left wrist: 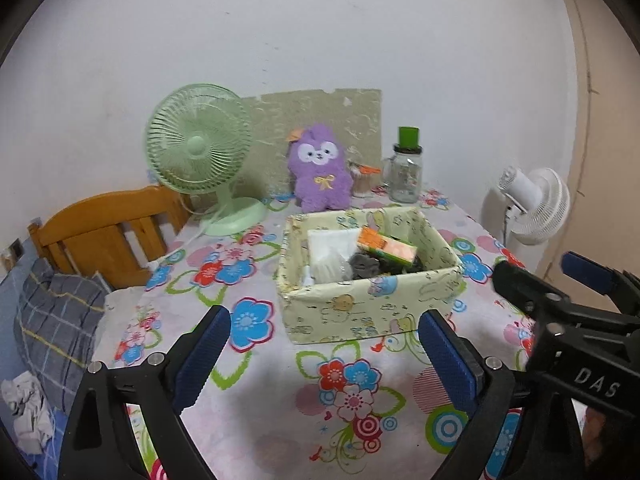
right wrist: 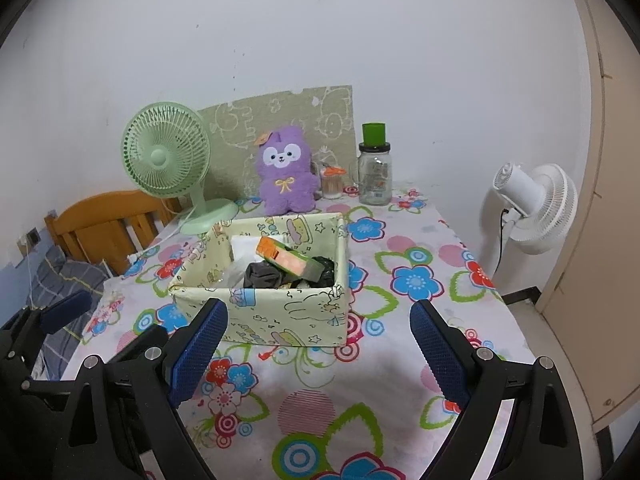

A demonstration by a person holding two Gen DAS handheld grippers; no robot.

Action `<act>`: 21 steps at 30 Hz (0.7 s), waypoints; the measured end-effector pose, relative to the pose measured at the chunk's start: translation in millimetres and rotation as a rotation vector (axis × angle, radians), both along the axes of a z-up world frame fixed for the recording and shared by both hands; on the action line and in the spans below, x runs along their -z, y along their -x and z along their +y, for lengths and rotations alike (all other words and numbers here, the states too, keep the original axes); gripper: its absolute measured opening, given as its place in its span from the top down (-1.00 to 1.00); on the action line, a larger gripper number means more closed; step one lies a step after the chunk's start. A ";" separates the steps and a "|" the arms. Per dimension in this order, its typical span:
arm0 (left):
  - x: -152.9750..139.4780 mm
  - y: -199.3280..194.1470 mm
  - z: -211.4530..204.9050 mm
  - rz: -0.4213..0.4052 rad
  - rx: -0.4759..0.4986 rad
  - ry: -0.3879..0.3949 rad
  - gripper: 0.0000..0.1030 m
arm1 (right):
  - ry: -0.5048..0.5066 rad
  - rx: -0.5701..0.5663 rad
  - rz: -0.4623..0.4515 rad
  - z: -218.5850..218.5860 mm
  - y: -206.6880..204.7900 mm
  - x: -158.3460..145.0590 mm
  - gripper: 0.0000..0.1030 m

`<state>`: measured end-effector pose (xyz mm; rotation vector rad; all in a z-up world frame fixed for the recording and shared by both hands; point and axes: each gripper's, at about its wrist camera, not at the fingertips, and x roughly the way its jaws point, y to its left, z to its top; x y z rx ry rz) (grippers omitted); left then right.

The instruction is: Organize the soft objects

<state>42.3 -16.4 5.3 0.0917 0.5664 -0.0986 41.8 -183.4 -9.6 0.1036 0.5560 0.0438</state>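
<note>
A pale yellow patterned box (left wrist: pixel 360 316) (right wrist: pixel 280 314) stands in the middle of the flowered table. Inside lie a white cloth (left wrist: pixel 330 246), an orange and green tissue pack (left wrist: pixel 386 249) (right wrist: pixel 290 259) and a dark grey cloth (left wrist: pixel 362 266) (right wrist: pixel 264 274). A purple plush toy (left wrist: pixel 320 170) (right wrist: pixel 285 174) sits upright behind the box. My left gripper (left wrist: pixel 324 316) is open and empty, its blue pads in front of the box's near wall. My right gripper (right wrist: pixel 318 307) is also open and empty, just short of the box, with the left gripper's finger (right wrist: pixel 66 312) beside it.
A green desk fan (left wrist: pixel 200 148) stands at the back left, with a glass jar with a green lid (left wrist: pixel 406 172) and a small toothpick holder (left wrist: pixel 364 182) at the back right. A white fan (left wrist: pixel 532 204) stands off the table's right edge. A wooden headboard (left wrist: pixel 104 228) and plaid pillow (left wrist: pixel 56 320) lie left.
</note>
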 end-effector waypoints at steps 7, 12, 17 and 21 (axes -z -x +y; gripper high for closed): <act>-3.3 10.2 2.6 -0.011 -0.009 0.021 -0.95 | -0.028 0.023 -0.035 -10.2 17.9 -5.6 -0.83; -6.2 18.2 6.6 -0.044 -0.042 0.025 -0.99 | 0.001 0.032 -0.045 -13.4 24.3 -7.0 -0.83; -9.3 23.8 8.6 -0.052 -0.042 0.050 -0.99 | 0.019 0.040 -0.046 -16.6 29.2 -6.3 -0.83; -9.3 27.6 6.2 -0.054 -0.040 0.049 -0.99 | 0.018 0.030 -0.052 -15.3 34.2 -7.1 -0.83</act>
